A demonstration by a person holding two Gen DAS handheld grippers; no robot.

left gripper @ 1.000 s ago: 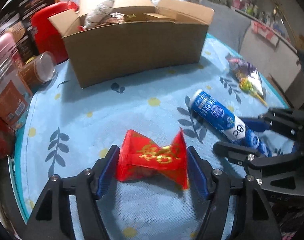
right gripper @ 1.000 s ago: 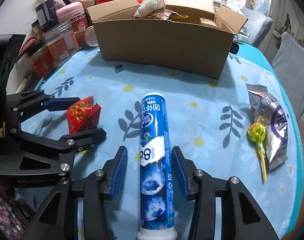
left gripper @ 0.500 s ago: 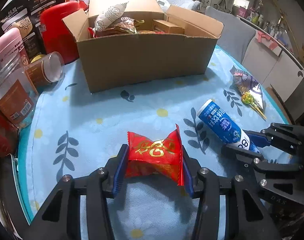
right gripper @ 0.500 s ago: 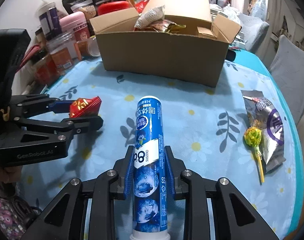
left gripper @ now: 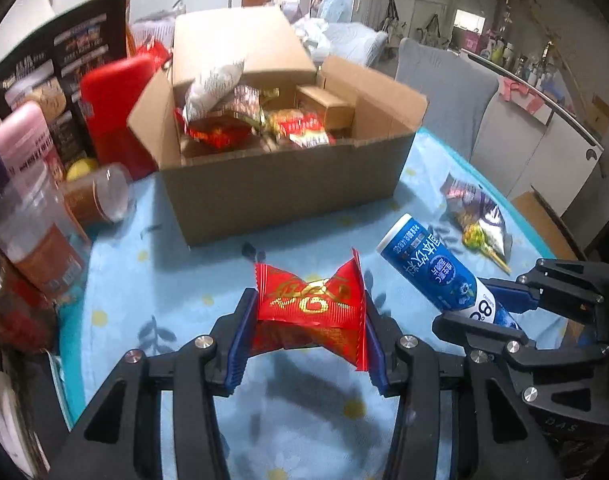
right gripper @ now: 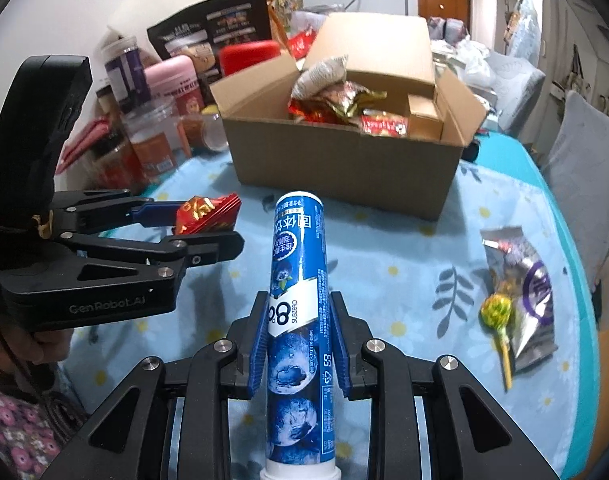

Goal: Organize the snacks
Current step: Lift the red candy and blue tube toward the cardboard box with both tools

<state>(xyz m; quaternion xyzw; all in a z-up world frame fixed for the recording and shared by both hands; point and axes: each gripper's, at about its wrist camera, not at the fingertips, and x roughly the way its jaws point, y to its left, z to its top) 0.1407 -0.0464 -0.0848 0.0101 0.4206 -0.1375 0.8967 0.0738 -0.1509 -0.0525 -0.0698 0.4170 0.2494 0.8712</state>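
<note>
My left gripper [left gripper: 308,316] is shut on a red snack packet [left gripper: 310,312] with gold print, held clear above the blue flowered tablecloth [left gripper: 152,288]. In the right wrist view that left gripper [right gripper: 208,228] with the red packet [right gripper: 206,214] hangs at the left. My right gripper [right gripper: 298,320] is shut on a blue tube [right gripper: 298,308] with a white cap, lifted off the cloth and pointing toward the open cardboard box [right gripper: 344,164]. The blue tube [left gripper: 432,268] and right gripper [left gripper: 484,312] show at the right of the left wrist view. The cardboard box [left gripper: 280,188] holds several snack packets.
A silver-purple packet [right gripper: 524,292] and a yellow-green lollipop [right gripper: 496,316] lie on the cloth at the right. Jars, a pink canister [right gripper: 172,80], a red container [left gripper: 112,108] and a dark bag [right gripper: 212,28] crowd the left behind the box. A grey chair [right gripper: 584,184] stands at the right.
Both grippers closed on their items, the left on the red packet, the right on the blue tube, and lifted them off the cloth. The box's inside has come into view.
</note>
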